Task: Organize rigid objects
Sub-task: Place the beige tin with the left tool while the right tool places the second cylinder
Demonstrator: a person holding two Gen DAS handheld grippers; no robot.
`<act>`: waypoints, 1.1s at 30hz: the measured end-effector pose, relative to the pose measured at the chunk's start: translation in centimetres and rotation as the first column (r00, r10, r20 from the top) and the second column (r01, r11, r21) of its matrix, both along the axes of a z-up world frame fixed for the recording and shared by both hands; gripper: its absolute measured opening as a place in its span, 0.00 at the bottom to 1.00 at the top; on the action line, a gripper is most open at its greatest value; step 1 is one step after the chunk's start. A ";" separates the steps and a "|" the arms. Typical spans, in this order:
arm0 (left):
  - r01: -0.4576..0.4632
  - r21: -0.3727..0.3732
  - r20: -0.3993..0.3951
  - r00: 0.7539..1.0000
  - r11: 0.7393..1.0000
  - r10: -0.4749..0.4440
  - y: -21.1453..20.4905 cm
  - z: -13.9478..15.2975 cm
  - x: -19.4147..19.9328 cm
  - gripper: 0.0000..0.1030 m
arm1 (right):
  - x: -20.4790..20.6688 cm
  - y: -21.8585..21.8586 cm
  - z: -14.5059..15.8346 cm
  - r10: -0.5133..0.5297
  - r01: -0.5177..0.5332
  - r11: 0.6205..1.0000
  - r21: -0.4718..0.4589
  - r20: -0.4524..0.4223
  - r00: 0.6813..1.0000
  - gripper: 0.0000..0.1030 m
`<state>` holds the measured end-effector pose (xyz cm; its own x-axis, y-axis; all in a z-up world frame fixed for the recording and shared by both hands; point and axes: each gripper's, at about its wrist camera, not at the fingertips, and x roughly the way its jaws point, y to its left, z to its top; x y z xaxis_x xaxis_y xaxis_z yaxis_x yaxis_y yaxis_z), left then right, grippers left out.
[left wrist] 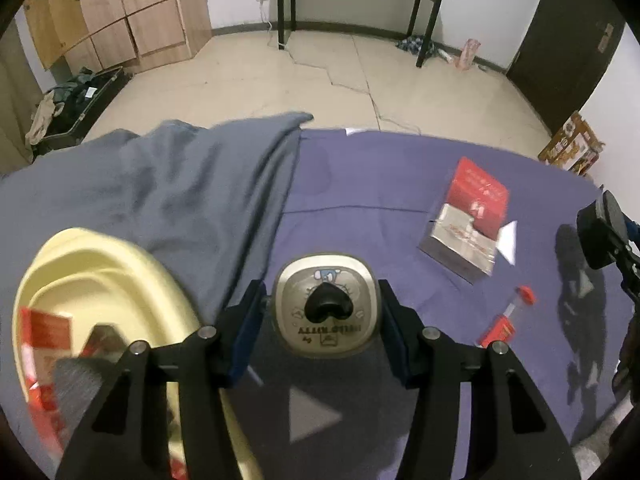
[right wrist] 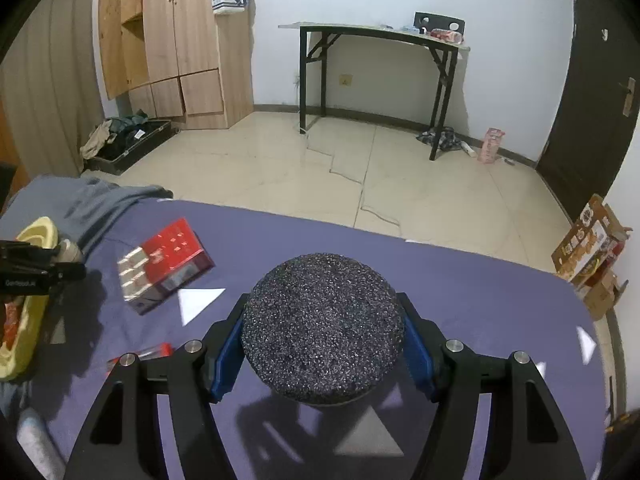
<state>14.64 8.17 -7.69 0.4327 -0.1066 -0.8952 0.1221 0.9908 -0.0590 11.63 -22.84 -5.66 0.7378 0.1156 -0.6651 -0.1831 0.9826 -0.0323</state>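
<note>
Clamped between the left gripper [left wrist: 325,312] pads: a beige rounded-square plastic hook with cartoon print and black heart-shaped knob [left wrist: 325,307], face toward camera, lettering upside down. Right gripper [right wrist: 323,340] is closed on a dark speckled round stone disc [right wrist: 323,330], flat face up. Forward-left of it, a red-and-silver rectangular box [right wrist: 164,266] lies flat, long axis diagonal; yellow plastic basin [left wrist: 100,264] left of the left gripper.
</note>
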 end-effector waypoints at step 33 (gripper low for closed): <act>-0.297 -0.004 -0.033 0.954 0.955 0.297 26.0 2.8 -9.1 0.55 | -12.8 31.9 0.2 0.632 -0.644 0.764 -0.038 -0.158 0.759 0.65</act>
